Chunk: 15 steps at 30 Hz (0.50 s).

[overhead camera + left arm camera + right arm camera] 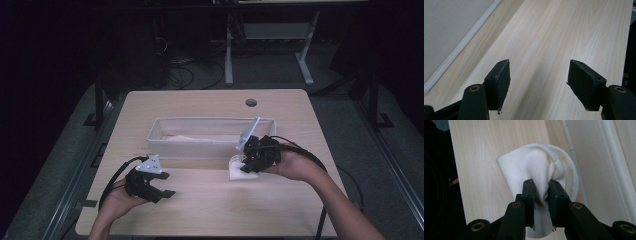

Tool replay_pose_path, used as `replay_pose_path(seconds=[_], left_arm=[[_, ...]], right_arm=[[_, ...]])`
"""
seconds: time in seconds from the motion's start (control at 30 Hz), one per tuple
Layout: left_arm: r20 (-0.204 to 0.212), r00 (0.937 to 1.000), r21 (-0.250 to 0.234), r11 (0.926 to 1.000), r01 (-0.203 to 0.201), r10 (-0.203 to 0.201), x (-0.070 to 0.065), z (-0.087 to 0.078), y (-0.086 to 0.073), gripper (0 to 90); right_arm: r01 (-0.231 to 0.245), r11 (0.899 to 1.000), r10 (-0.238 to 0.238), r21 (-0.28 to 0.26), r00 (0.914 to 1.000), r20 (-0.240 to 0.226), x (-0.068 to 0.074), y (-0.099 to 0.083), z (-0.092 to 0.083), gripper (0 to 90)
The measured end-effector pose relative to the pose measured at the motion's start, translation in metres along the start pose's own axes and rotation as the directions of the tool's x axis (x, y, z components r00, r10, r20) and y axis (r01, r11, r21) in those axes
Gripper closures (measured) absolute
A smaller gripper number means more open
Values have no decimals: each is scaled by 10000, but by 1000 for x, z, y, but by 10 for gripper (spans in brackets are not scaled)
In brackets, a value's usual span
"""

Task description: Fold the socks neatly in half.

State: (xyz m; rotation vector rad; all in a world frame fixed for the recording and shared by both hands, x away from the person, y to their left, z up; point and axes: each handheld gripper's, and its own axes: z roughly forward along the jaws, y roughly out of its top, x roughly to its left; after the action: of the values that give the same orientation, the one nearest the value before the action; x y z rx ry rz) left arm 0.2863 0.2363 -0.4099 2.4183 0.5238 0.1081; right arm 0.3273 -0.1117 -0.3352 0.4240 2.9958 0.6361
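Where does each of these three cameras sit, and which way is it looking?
High view: above the near table edge, looking forward and down; both forearms, left tongs, right tongs.
Left gripper view: rides the left tongs, facing bare table; jaws open.
Right gripper view: rides the right tongs, clamped on a white cloth.
Shared: high and right views both show the cloth beside the white bin.

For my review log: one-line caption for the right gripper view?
Right tool pinches a white cloth above the wooden table.
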Motion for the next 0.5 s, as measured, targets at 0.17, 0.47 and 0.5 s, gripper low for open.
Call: replay_pose_path(seconds=[0.17, 0.47, 0.5], left_arm=[[-9, 10000, -8, 10000, 21, -21, 1, 0, 0, 327], [27, 10000, 22, 10000, 36, -36, 1, 1, 0, 320], [38, 10000, 42, 10000, 14, -15, 1, 2, 0, 320]], right_arm=[[-133, 9999, 133, -53, 9999, 79, -5, -1, -8, 761], [-303, 9994, 306, -152, 9994, 184, -16, -4, -20, 760], [-337, 9993, 340, -150, 9992, 189, -17, -5, -21, 760]])
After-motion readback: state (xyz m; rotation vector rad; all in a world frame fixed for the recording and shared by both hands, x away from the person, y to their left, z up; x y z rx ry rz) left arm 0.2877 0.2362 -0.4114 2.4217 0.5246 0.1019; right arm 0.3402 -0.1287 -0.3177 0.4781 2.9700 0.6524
